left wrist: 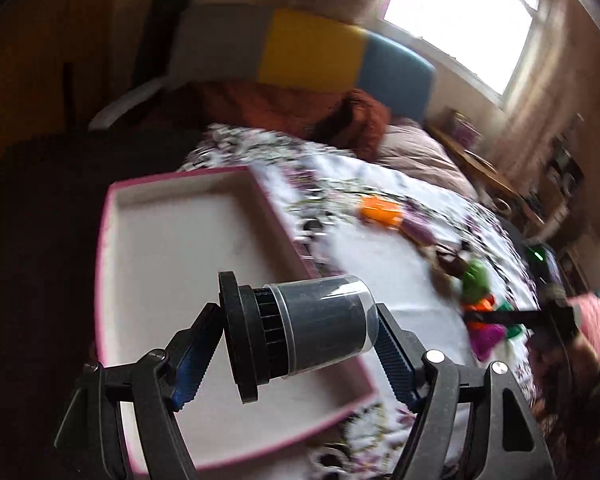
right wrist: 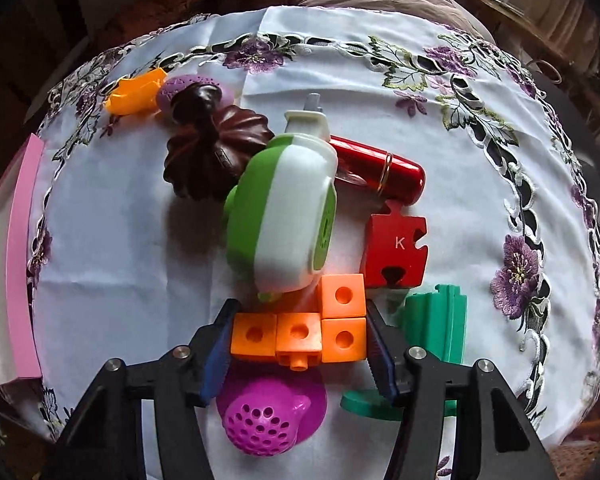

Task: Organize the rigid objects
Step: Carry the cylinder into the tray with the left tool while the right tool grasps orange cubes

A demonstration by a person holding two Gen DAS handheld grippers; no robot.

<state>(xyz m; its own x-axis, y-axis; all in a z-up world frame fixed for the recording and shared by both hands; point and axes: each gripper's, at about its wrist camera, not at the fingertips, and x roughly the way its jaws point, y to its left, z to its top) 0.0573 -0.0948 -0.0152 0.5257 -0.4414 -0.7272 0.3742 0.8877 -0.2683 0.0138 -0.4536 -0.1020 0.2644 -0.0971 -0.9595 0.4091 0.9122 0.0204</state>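
My left gripper (left wrist: 300, 344) is shut on a dark grey cylinder with a clear cap (left wrist: 300, 332) and holds it above the pink-rimmed tray (left wrist: 140, 216). My right gripper (right wrist: 298, 340) has its jaws around a cluster of orange linked cubes (right wrist: 300, 330), with the pads at both sides of it. Around the cubes lie a green-and-white toy (right wrist: 284, 216), a red puzzle block marked K (right wrist: 396, 248), a red tube (right wrist: 380, 168), a green ridged piece (right wrist: 436, 328) and a magenta perforated ball on a disc (right wrist: 268, 416).
A dark brown fluted piece (right wrist: 212, 152), a purple piece (right wrist: 180, 86) and an orange piece (right wrist: 136, 94) lie at the cloth's far left. The tray's pink edge (right wrist: 16, 256) shows at the left. Pillows and a window are behind.
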